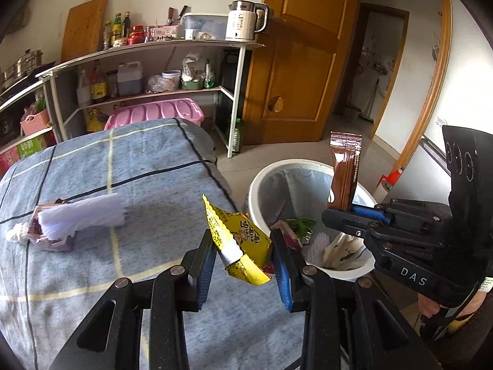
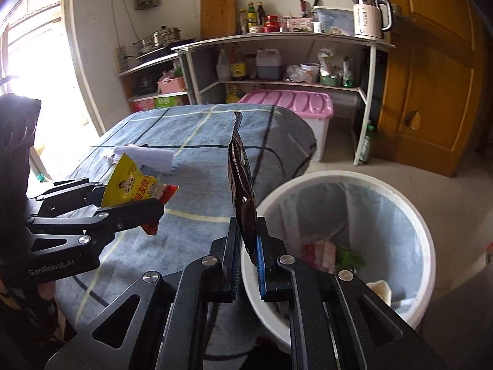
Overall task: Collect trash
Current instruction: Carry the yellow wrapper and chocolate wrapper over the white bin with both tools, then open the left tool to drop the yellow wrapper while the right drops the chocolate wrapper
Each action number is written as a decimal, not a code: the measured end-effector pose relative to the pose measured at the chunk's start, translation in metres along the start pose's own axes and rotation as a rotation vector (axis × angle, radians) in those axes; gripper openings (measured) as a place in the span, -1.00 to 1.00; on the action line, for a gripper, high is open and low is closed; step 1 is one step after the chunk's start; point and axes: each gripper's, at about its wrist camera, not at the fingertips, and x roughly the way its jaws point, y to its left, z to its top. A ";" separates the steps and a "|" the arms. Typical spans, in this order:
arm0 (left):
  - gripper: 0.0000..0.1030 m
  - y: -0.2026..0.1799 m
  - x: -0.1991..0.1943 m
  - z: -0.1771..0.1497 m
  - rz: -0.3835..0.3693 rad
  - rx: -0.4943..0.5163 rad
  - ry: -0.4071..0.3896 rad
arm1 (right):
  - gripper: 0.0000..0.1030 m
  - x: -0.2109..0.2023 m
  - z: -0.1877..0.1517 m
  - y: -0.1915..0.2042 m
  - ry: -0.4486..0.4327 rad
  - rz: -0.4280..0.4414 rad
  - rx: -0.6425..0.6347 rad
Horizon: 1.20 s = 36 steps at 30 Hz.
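Note:
My left gripper (image 1: pixel 243 243) is shut on a crumpled yellow snack wrapper (image 1: pixel 237 240) at the table's right edge, beside the white trash bin (image 1: pixel 262 182). It also shows in the right wrist view (image 2: pixel 132 208) with the yellow wrapper (image 2: pixel 129 185). My right gripper (image 2: pixel 248 240) is shut on a brown sachet (image 2: pixel 242 191) that stands upright over the bin's near rim (image 2: pixel 308 182). In the left wrist view the right gripper (image 1: pixel 348 212) holds the sachet (image 1: pixel 345 172) above the bin. The bin holds several wrappers. White foam netting on a purple wrapper (image 1: pixel 80 215) lies on the blue checked tablecloth (image 1: pixel 148 185).
A metal shelf unit (image 1: pixel 172 58) with bottles, jars and a white kettle (image 1: pixel 243 20) stands behind the table. A pink storage box (image 1: pixel 160 112) sits under it. A wooden door (image 1: pixel 305 55) is at the right, with bare floor around the bin.

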 end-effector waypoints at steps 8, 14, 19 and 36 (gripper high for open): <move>-0.31 -0.044 0.040 0.015 -0.057 0.056 0.048 | -0.81 -0.007 -0.014 -0.052 0.048 -0.114 0.088; -0.30 -0.061 0.064 0.017 -0.087 0.063 0.084 | -0.81 -0.003 -0.022 -0.074 0.097 -0.176 0.114; -0.29 -0.064 0.077 0.016 -0.104 0.058 0.109 | -0.81 0.003 -0.028 -0.088 0.139 -0.232 0.137; 0.02 -0.038 0.051 0.012 -0.047 0.020 0.056 | -0.16 0.006 -0.032 -0.085 0.134 -0.232 0.170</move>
